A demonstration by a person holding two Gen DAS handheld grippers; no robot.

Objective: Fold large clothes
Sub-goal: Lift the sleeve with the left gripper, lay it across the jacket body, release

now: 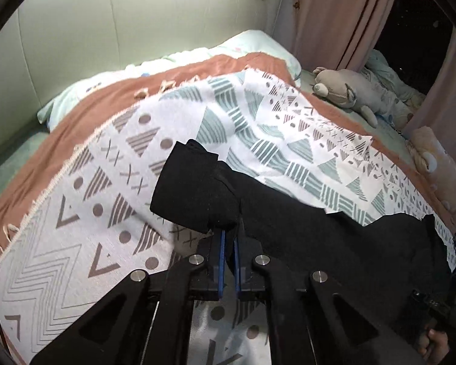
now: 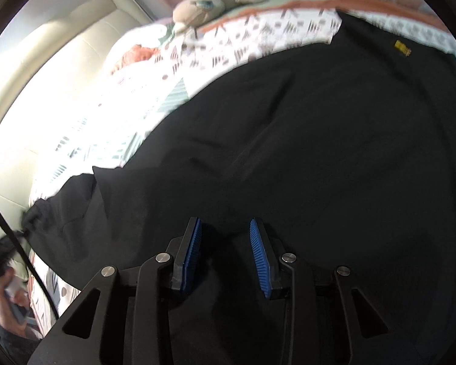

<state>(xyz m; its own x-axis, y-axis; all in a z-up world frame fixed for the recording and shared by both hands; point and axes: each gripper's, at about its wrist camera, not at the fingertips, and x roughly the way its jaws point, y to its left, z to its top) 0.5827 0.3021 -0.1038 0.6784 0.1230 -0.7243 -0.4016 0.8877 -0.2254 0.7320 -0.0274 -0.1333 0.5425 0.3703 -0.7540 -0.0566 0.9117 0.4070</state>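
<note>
Spread on the bed's patterned white blanket point(image 1: 85, 213), the large soft black garment point(image 2: 288, 127) looks limp and light: the left gripper point(image 1: 229, 243) pinches its sleeve, the right gripper point(image 2: 225, 243) hovers half-open over its hem.

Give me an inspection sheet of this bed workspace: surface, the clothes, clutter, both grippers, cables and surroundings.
Surface: patterned blanket spread over a rust-coloured cover on the bed.
Job's things: black garment lying on the blanket, a sleeve end lifted.
Clutter: grey plush toy and tan plush toy along the bed's far edge; pillow at the head.
Grippers: left gripper shut on the black garment's sleeve; right gripper open above the garment.
Cables: one dark cable at the left edge of the right wrist view.
Surroundings: padded headboard, pink curtain, dark window.
</note>
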